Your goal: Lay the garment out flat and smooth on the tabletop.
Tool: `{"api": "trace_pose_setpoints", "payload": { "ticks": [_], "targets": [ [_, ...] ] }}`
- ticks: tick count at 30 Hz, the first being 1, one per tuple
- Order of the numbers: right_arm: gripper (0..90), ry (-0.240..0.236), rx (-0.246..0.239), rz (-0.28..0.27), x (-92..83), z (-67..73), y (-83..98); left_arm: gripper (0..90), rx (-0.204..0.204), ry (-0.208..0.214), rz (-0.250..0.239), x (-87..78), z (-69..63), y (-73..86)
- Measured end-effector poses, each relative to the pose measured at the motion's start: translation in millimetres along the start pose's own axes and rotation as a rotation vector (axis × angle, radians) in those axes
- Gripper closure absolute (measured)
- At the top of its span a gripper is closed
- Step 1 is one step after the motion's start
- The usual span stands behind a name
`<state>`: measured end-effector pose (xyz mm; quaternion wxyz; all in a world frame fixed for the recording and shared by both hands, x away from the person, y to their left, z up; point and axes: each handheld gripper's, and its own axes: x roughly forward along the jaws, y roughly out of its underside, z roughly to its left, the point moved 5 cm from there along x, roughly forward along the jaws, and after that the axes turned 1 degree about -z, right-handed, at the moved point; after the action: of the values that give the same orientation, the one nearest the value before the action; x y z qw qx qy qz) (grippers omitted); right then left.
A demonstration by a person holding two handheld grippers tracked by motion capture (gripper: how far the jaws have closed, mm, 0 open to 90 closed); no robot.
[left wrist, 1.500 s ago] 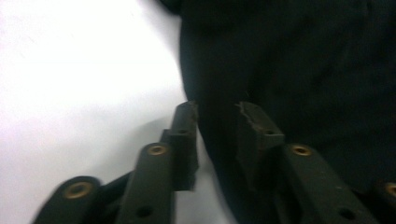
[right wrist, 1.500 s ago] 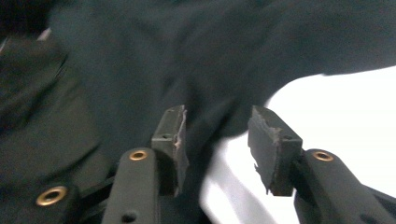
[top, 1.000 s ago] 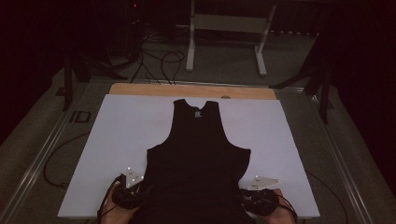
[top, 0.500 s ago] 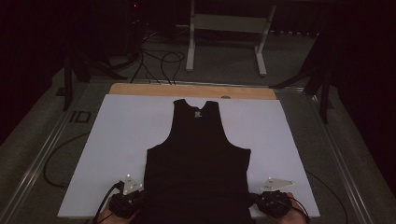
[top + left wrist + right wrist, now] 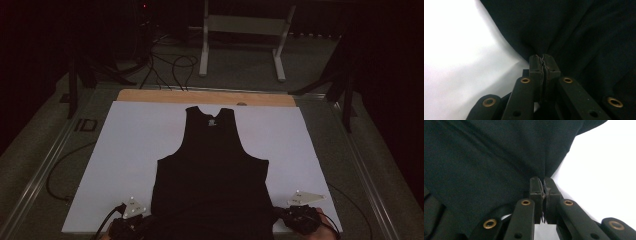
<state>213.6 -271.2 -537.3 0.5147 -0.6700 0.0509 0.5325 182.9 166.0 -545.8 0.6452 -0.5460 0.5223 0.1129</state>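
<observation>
A dim, dark room seen from above. A white sheet (image 5: 135, 150) covers most of a table, leaving a strip of bare wooden tabletop (image 5: 200, 97) along the far edge. Grey-green carpet (image 5: 240, 55) surrounds the table. Beyond it stands a pale metal frame (image 5: 244, 30) on two legs, with black cables (image 5: 167, 65) looped on the floor beside it. The far background is black, with one small red light (image 5: 145, 6).

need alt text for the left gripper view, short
The left gripper, jaws pressed together, pinches an edge of a black tank top, which puckers into folds at the pinch. The dark fabric covers the top and right; a white table surface spreads to the left.
</observation>
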Motion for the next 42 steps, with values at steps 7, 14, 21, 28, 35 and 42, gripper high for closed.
{"api": "trace_pose_setpoints", "payload": {
  "ticks": [7, 14, 21, 28, 35, 42],
  "targets": [
    [76.7, 0.009, -0.014, -0.016, 0.5, 1.6, -2.4, 77.8, -0.054, -0.050, -0.087, -2.3, 7.9, -6.2],
    [66.4, -0.061, -0.016, -0.124, -2.6, 14.0, -12.8, 60.4, -0.006, 0.079, -0.235, -4.9, -7.8, -22.1],
    [62.7, -0.165, -0.098, -0.090, 16.3, 41.5, -16.5, 56.8, 0.100, 0.226, -0.240, 14.2, -39.3, -35.9],
    [50.4, -0.170, -0.155, -0.020, 29.9, 48.1, -11.5, 48.5, 0.245, 0.283, -0.152, 41.5, -72.1, -38.9],
    [59.6, -0.101, -0.254, -0.007, 32.6, 53.2, -11.0, 60.1, 0.286, 0.203, -0.111, 50.2, -76.0, -35.8],
    [89.3, -0.085, -0.262, 0.006, 31.8, 52.9, -12.7, 83.4, 0.244, 0.241, -0.090, 49.3, -73.7, -36.7]
  ]
}}
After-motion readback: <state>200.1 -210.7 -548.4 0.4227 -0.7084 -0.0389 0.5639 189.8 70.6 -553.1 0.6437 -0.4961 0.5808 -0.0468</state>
